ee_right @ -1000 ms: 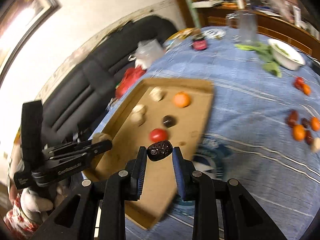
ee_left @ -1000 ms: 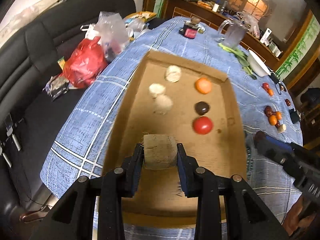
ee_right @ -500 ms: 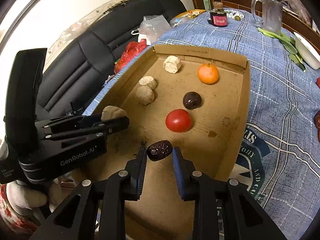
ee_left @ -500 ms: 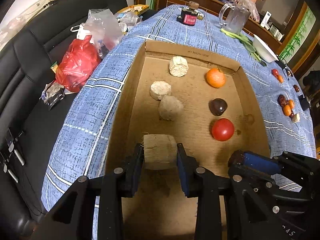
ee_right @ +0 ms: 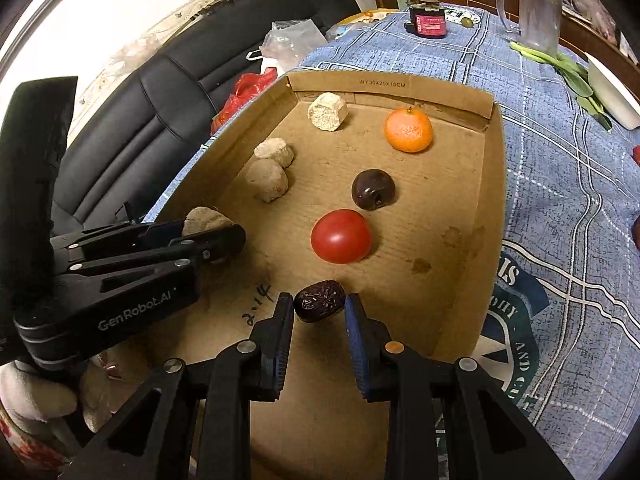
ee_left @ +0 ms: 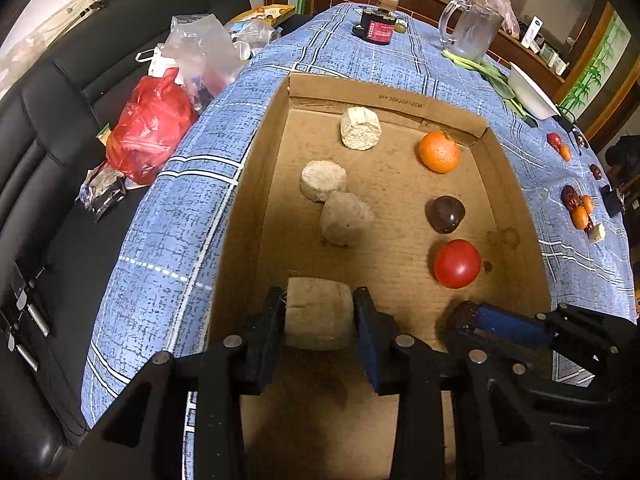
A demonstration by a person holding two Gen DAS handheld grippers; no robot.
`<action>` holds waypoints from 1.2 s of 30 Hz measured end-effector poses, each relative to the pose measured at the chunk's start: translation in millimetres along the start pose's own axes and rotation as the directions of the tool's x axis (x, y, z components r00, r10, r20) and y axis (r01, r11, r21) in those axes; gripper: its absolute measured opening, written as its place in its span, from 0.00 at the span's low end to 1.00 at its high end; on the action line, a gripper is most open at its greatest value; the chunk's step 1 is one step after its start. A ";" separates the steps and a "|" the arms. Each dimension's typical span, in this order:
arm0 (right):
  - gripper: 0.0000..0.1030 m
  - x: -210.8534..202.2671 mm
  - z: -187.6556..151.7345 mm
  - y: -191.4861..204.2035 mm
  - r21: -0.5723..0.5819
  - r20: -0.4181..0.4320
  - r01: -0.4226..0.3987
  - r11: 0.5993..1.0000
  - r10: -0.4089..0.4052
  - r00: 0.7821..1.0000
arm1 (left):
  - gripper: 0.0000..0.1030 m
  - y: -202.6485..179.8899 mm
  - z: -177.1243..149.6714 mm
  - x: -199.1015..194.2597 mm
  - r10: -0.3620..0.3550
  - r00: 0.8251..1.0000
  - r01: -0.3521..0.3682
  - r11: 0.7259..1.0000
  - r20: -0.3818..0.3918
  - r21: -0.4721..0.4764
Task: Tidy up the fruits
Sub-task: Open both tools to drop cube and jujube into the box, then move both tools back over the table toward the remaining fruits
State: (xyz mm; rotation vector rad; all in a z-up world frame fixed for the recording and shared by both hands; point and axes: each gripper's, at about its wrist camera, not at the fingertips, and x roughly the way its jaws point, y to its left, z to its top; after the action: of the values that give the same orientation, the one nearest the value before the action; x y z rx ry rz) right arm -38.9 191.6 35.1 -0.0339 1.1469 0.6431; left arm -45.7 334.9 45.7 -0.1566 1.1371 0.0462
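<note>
Left wrist view: left gripper (ee_left: 318, 322), jaws just easing apart around a pale, crumbly-looking chunk (ee_left: 318, 314) at the cardboard box's (ee_left: 248, 184) 6 o'clock, best held across flat sides; right wrist view: right gripper (ee_right: 318, 312) pinches a wrinkled dried date (ee_right: 319, 302), light, slightly soft, below the tomato (ee_right: 341, 236).

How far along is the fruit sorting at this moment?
Well along, not finished. Done: three pale chunks, an orange, a dark fruit and a tomato lie in the cardboard box. In hand: left gripper, jaws just opening, has a fourth chunk; right gripper holds a date. Left: small fruits on the tablecloth.
</note>
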 end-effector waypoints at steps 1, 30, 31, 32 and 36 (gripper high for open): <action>0.29 0.0 0.2 0.4 0.000 0.000 0.000 1.000 0.000 1.000 | 0.37 0.7 0.3 -1.1 0.000 1.000 0.000 1.000 0.002 -0.003; 0.46 -86.5 -15.0 -79.8 0.290 0.181 0.023 0.957 -0.078 0.980 | 0.59 -97.0 26.2 -65.5 0.070 0.977 -0.116 0.968 0.203 0.223; 0.48 -91.1 -18.8 -89.9 0.310 0.178 0.027 0.950 -0.086 0.980 | 0.59 -103.6 25.6 -65.5 0.066 0.977 -0.113 0.967 0.202 0.229; 0.49 -95.3 -21.7 -98.6 0.330 0.178 0.031 0.943 -0.094 0.980 | 0.59 -111.8 24.9 -65.9 0.065 0.977 -0.114 0.965 0.204 0.237; 0.55 -117.6 -38.3 -139.5 0.404 0.188 0.043 0.914 -0.128 0.974 | 0.59 -140.8 22.4 -66.5 0.064 0.975 -0.120 0.959 0.212 0.259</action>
State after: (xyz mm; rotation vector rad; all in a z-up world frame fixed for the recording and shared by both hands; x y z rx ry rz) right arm -32.4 10.3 77.9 0.3239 1.0445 0.3158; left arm -37.1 202.0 129.4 0.1429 0.9363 -0.0103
